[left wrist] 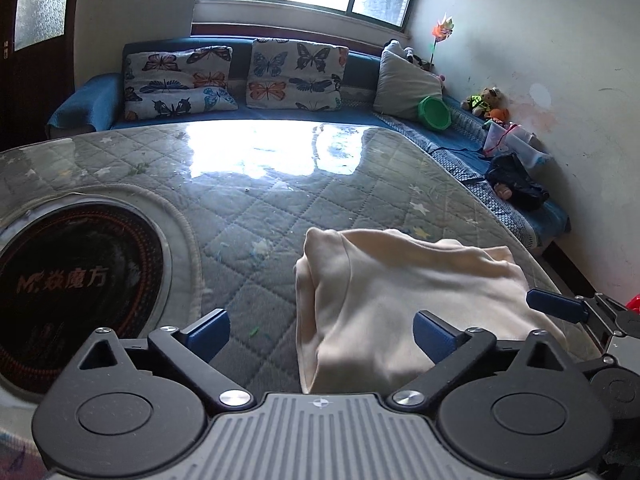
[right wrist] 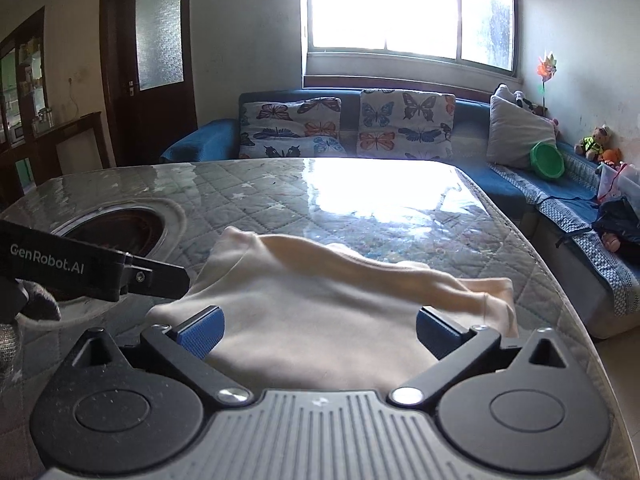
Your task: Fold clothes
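Note:
A cream garment (left wrist: 400, 280) lies folded on the quilted, glass-topped table (left wrist: 248, 208), with a rolled fold along its far edge. My left gripper (left wrist: 322, 330) stands open above the garment's left edge, and its blue pads (left wrist: 210, 330) touch nothing. In the right wrist view, the garment (right wrist: 320, 292) spreads below my right gripper (right wrist: 320, 326), which is open with both pads clear of the cloth. The left gripper (right wrist: 160, 276) shows there as a black body beside the garment's left corner. One blue finger of the right gripper (left wrist: 556, 306) reaches in at the garment's right side.
A round dark cooktop (left wrist: 80, 292) is set into the table at the left. Behind the table runs a blue sofa (right wrist: 200, 140) with butterfly cushions (right wrist: 292, 128), a green bowl (right wrist: 547, 160) and toys. The table's right edge (right wrist: 560, 280) drops off towards the sofa.

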Motion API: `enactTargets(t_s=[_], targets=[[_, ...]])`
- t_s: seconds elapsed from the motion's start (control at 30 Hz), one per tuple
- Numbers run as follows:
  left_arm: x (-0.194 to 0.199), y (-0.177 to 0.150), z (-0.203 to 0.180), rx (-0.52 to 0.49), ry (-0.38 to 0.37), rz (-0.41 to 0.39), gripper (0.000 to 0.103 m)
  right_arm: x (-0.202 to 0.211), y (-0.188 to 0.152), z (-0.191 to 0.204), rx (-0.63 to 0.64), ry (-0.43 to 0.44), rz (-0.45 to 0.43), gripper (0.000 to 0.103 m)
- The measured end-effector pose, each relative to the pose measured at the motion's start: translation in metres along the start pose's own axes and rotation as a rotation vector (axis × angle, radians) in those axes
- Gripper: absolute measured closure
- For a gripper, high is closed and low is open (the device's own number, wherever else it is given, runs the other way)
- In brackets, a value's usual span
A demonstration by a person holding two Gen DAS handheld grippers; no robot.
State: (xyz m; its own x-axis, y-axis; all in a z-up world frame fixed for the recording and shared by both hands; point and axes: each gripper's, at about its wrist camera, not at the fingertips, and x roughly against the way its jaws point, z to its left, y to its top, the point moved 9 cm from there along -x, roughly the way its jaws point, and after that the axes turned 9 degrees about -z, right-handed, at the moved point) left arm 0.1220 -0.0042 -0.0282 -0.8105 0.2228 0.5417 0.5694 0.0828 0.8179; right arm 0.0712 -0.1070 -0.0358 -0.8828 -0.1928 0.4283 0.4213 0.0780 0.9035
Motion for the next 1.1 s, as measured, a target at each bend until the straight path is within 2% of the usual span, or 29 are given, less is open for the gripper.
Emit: enactTargets(t_s=[0.37, 1.1], targets=[[0.025, -0.027, -0.005, -0.025, -0.007, -0.001, 0.000, 0.026, -0.029, 0.005, -0.037, -0.051, 0.022, 0.000], [0.040, -0.061, -0.013, -0.080, 0.003, 0.016, 0.000, 0.054, -0.053, 0.003, -0.061, -0.151, 0.035, 0.000]])
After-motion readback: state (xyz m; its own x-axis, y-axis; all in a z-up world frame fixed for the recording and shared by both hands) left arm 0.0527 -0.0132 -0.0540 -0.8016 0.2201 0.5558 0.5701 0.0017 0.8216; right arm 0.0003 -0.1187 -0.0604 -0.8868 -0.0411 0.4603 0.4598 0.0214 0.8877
